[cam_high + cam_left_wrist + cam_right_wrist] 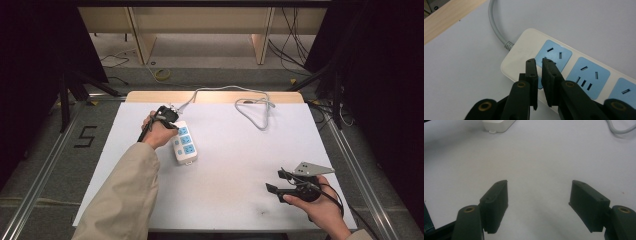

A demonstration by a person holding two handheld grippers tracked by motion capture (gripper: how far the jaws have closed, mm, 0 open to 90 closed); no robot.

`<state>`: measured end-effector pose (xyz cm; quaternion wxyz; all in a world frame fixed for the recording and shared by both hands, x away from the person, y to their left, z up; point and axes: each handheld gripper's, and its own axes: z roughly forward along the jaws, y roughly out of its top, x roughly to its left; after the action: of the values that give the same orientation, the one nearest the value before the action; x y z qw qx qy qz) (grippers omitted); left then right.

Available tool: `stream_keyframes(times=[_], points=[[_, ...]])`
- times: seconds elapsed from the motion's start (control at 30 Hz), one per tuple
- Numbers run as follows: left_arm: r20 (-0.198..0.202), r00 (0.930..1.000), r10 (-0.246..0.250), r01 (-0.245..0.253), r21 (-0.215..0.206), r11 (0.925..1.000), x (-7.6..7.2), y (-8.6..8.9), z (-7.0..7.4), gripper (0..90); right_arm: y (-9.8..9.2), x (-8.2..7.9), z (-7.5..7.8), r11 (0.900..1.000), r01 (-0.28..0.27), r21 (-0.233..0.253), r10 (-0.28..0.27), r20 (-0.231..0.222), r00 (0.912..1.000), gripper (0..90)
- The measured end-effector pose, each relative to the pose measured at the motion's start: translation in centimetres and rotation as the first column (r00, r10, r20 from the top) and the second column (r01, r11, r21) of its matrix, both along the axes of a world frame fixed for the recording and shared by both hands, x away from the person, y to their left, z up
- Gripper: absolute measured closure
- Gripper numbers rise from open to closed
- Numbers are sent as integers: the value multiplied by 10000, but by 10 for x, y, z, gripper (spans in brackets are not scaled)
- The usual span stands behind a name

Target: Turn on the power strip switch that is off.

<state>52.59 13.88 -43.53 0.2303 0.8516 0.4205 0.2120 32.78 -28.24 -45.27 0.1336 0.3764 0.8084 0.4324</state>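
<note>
one white power strip (184, 143) is lying flat on the desk (235, 165), left of its middle, carrying three blue socket panels in a row. its long axis is running from the far edge toward the near edge, tilting slightly right as it nears; the cord end is pointing at the far edge, where one grey cable (252, 107) is looping toward the far right corner. two grippers are working here. the left gripper (538, 62) is hovering just over the strip's cord end with its jaws nearly together, gripping nothing. the right gripper (276, 182) is resting near the near right corner, jaws spread wide and empty
</note>
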Motion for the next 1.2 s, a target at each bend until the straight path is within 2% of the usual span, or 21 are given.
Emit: stream_keyframes(times=[0.1,0.2,0.27,0.4,0.47,0.53,0.57,0.7,0.8,0.9,1.03,1.17,1.2], points=[[127,9999,47,-45,-221,9997,-2,3,5,804,1,-1,1,10000,-15,-5,15,0,10000,313],[86,9999,66,-59,-790,9969,-4,6,6,772,1,0,0,10000,-15,-2,15,-16,10000,313],[129,9999,50,-40,-796,9968,-4,9,7,749,0,0,0,10000,-11,-20,11,-26,10000,313],[289,9994,179,-145,-1146,9933,-7,14,9,696,0,0,0,10000,-7,-38,7,-32,10000,313],[457,9988,170,-104,-1414,9899,-9,16,11,643,0,0,0,10000,-8,-40,7,-40,10000,313],[519,9986,108,-6,-1927,9813,-11,18,12,552,0,0,0,10000,6,-41,-6,-38,10000,313],[517,9986,72,34,-2016,9795,-12,20,13,517,0,0,0,10000,1,-42,-2,-38,10000,313],[659,9977,174,-27,-2172,9761,-15,24,14,411,0,1,0,10000,12,-28,-12,-56,10000,313],[578,9983,109,22,-2203,9754,-18,26,15,350,0,1,0,10000,-1,-43,1,-50,10000,313],[513,9987,67,62,-2474,9689,-23,29,14,322,0,1,0,10000,26,-29,-27,-65,10000,313],[599,9982,13,132,-2417,9703,-29,33,15,303,0,1,-1,10000,23,-38,-23,-67,10000,313],[801,9968,-66,265,-2505,9678,-35,35,17,290,0,1,-1,10000,31,-28,-31,-82,10000,313],[841,9964,-132,333,-2424,9696,-37,36,18,287,-1,1,-1,10000,34,-28,-35,-84,10000,313]])
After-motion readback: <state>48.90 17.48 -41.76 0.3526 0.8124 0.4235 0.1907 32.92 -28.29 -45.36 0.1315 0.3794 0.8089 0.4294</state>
